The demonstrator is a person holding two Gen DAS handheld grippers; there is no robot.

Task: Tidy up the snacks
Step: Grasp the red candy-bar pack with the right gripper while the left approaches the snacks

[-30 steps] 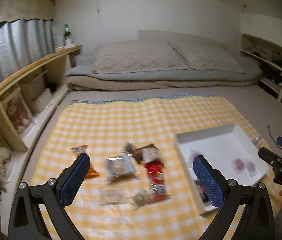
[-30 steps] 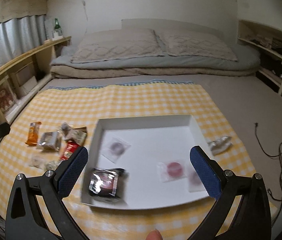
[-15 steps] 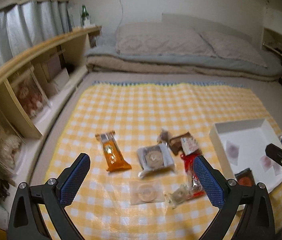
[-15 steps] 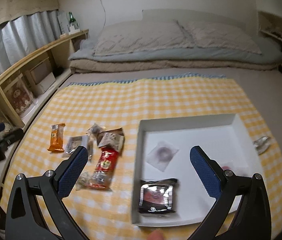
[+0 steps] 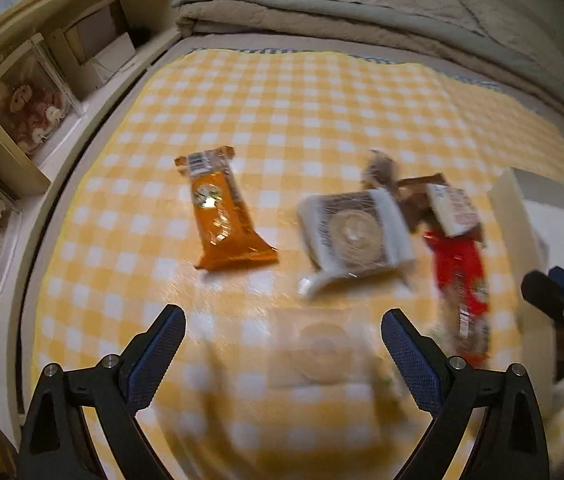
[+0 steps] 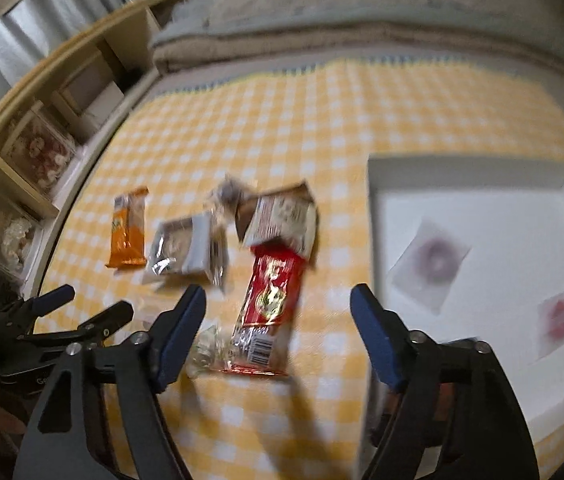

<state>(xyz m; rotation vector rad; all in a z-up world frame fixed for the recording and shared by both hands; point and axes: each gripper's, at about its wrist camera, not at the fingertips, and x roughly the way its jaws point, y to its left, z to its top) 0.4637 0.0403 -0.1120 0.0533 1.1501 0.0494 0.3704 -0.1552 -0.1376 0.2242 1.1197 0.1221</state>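
Observation:
Loose snacks lie on a yellow checked cloth (image 5: 282,112). An orange packet (image 5: 224,218) lies left, a grey-white round-cake packet (image 5: 355,236) in the middle, a brown-white packet (image 5: 447,208) and a red packet (image 5: 461,276) to the right. My left gripper (image 5: 282,344) is open and empty, low over a clear cookie packet (image 5: 315,354). My right gripper (image 6: 278,332) is open and empty over the red packet (image 6: 272,300). The white tray (image 6: 481,172) at right holds a few clear packets (image 6: 429,260).
A wooden shelf unit (image 5: 22,92) with boxes runs along the left. Folded bedding (image 5: 361,4) lies beyond the cloth. The left gripper shows in the right wrist view (image 6: 62,312); the right gripper's tip shows in the left wrist view (image 5: 561,304).
Both grippers have moved left and down toward the loose snack pile. The right gripper left the tray, where a dark packet now lies. Both stay open.

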